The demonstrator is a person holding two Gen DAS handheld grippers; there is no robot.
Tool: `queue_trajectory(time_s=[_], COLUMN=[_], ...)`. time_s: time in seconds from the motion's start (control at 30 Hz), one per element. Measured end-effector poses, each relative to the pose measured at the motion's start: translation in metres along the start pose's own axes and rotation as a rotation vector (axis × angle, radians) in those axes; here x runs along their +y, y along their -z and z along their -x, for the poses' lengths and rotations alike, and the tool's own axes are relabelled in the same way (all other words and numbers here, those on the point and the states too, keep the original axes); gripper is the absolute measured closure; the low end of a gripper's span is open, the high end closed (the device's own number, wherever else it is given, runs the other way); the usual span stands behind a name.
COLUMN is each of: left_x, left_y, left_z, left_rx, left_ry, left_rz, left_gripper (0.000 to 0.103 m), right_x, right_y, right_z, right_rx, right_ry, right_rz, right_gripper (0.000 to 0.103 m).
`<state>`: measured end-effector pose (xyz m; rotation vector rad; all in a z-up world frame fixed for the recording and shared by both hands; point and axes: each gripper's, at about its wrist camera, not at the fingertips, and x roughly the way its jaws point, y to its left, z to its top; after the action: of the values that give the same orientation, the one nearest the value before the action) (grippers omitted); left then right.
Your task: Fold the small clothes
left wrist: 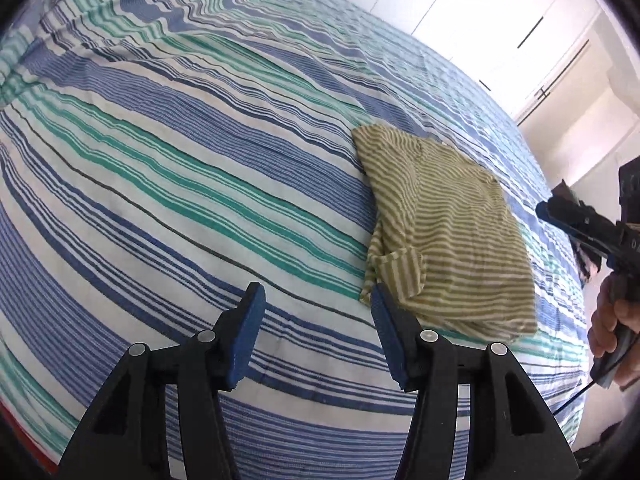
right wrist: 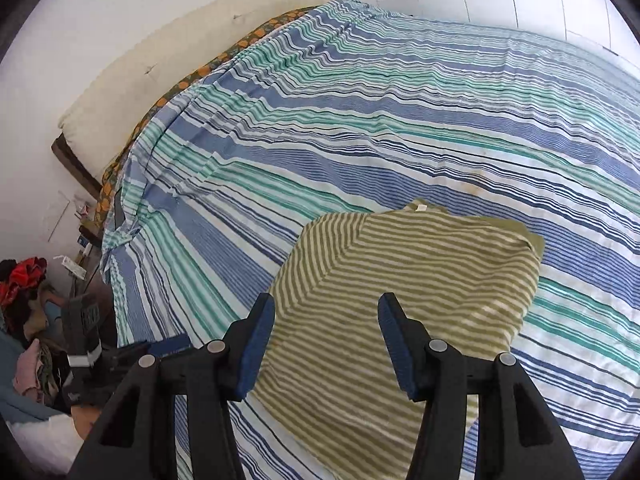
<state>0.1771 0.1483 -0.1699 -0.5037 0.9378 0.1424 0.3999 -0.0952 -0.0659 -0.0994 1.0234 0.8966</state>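
A small olive-and-cream striped shirt (left wrist: 448, 232) lies folded into a rough rectangle on the bed, one short sleeve tucked at its near left corner. My left gripper (left wrist: 316, 300) is open above the bare bedcover, just left of that corner, with nothing between its fingers. In the right wrist view the shirt (right wrist: 400, 280) fills the lower middle. My right gripper (right wrist: 326, 312) hovers open over its near part, pads apart and not pressing the cloth. The right gripper (left wrist: 560, 212) also shows at the right edge of the left wrist view, held by a hand (left wrist: 612, 320).
The bed wears a blue, green and white striped cover (right wrist: 400, 100). A cream cushion (right wrist: 160, 60) lies along the wall behind it. White cupboard doors (left wrist: 500, 20) stand beyond the bed. A heap of clothes (right wrist: 24, 280) and small clutter sit on the floor at the left.
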Motion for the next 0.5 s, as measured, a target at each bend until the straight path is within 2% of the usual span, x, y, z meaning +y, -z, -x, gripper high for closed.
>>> queue_trajectory(time_s=[0.07,0.13,0.17,0.2,0.33,0.43,0.5], left_x=[0.0,0.003,0.001,0.0,-0.02,-0.051,-0.072], left_y=[0.009,0.014,0.012,0.012,-0.005,-0.032,-0.049], left_z=[-0.002,-0.01,-0.014,-0.01,0.008,0.005,-0.011], left_rx=[0.016,0.06,0.076,0.073,-0.001,-0.037,-0.03], left_ry=[-0.02,-0.037,-0.048,-0.053,-0.034,0.008,0.034], left_rz=[-0.024,-0.035,-0.041,-0.048,-0.097,-0.147,-0.183], left_gripper=[0.046,0.046,0.047,0.047,0.046,0.045,0.044], right_x=[-0.005,-0.018,-0.027,-0.031,-0.03,-0.026,-0.024], right_y=[0.041,0.084,0.104,0.118,0.108,0.076,0.05], right_z=[0.002,-0.023,-0.037,-0.038,0.002,0.027,0.031], right_rx=[0.037,0.171,0.25,0.256,0.129,0.049,0.022], right_ry=[-0.055,0.045,0.09,0.105,0.08,0.122,0.158], right_rz=[-0.001,-0.012,-0.028,-0.023,-0.076,-0.03,0.004], right_gripper=[0.051,0.053,0.063,0.065,0.066,0.066,0.066])
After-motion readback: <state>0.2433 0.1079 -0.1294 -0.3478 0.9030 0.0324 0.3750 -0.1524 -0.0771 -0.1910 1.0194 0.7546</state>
